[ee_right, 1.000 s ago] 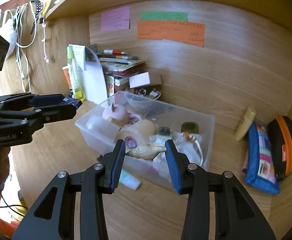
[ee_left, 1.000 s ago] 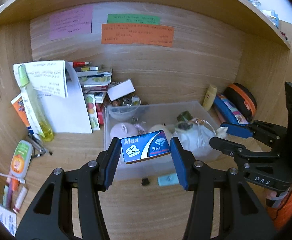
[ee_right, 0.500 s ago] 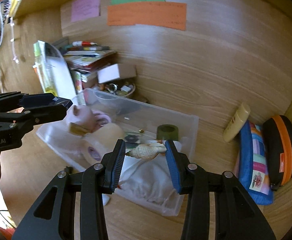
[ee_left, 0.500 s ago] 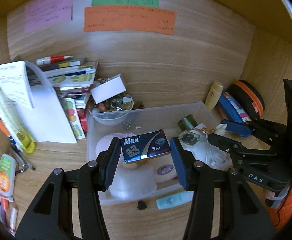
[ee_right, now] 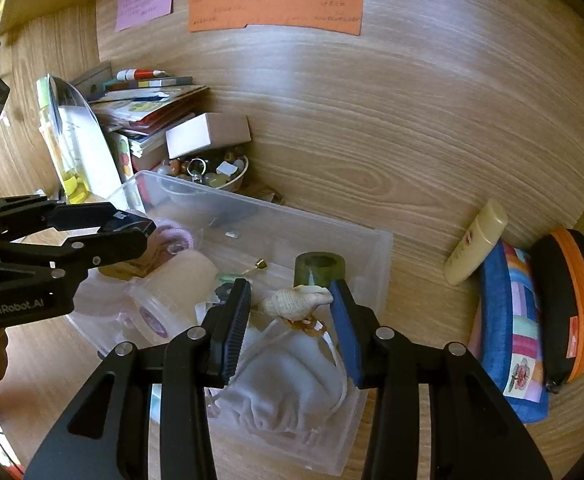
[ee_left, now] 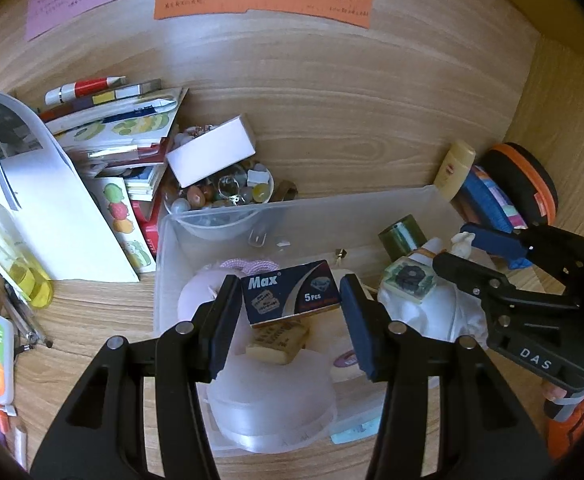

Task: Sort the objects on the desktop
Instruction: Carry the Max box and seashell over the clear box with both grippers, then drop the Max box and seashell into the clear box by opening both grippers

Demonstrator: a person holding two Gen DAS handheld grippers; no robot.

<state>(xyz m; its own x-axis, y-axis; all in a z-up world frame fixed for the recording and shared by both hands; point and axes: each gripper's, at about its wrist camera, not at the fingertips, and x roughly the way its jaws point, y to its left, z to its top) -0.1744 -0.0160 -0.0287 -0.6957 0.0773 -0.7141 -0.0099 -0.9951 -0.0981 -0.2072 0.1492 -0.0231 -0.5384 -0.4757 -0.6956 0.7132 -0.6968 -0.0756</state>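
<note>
Two items hang over our clear bin (ee_left: 164,264), unreleased: left gripper (ee_left: 290,304) pinching the blue Max box (ee_left: 290,292), right gripper (ee_right: 290,304) pinching a seashell (ee_right: 296,302); clutter far left waits.

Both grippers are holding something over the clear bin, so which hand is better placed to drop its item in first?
Probably the right: its seashell hangs over the soft white pouch inside the clear bin. The left gripper holds the Max box over crowded items.
</note>
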